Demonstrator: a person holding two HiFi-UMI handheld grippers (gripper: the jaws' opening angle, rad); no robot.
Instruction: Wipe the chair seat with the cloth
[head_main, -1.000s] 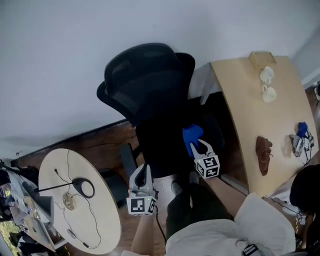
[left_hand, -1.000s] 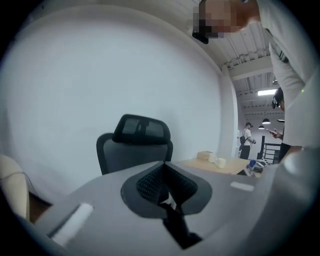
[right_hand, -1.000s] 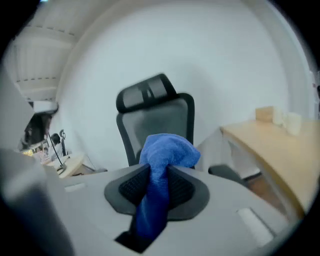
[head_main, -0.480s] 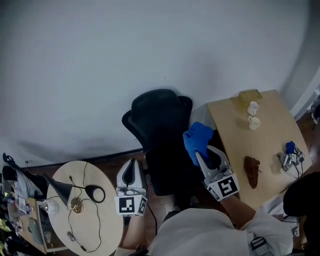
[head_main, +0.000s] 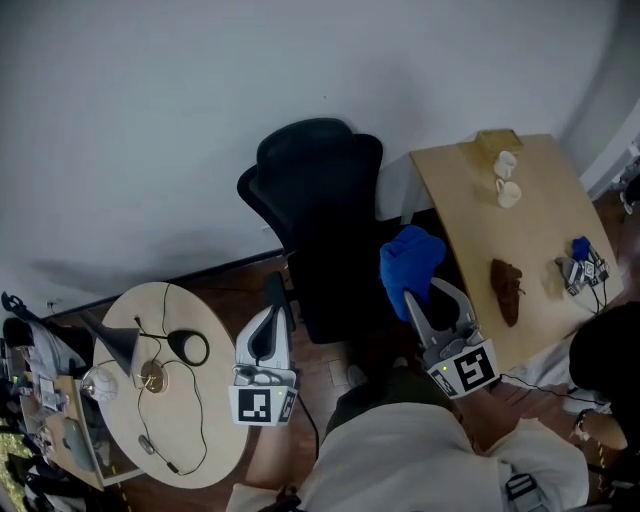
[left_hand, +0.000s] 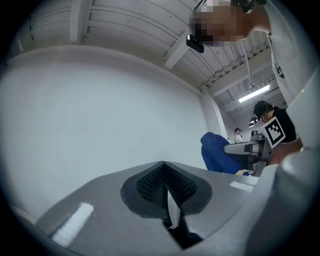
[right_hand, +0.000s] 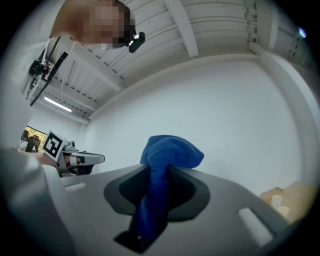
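Note:
A black office chair (head_main: 318, 178) stands against the white wall, its dark seat (head_main: 335, 295) below the backrest. My right gripper (head_main: 424, 296) is shut on a bunched blue cloth (head_main: 411, 262), held up over the seat's right side. In the right gripper view the cloth (right_hand: 169, 153) rises out from between the jaws of the right gripper (right_hand: 159, 169). My left gripper (head_main: 276, 290) hovers at the seat's left edge; in the left gripper view the left gripper (left_hand: 164, 165) has its pads together and holds nothing. Both gripper views tilt up at wall and ceiling, so neither shows the chair.
A round table (head_main: 215, 455) with a headset and cables stands at the left. A wooden desk (head_main: 455, 195) at the right carries two white cups (head_main: 505, 180), a brown object (head_main: 503, 290) and a blue-grey item (head_main: 583, 265). Wooden floor lies under the chair.
The right gripper has lifted the blue cloth up from the seat and toward the seat's right side. Both grippers are higher and nearer the head camera, whose view has also shifted.

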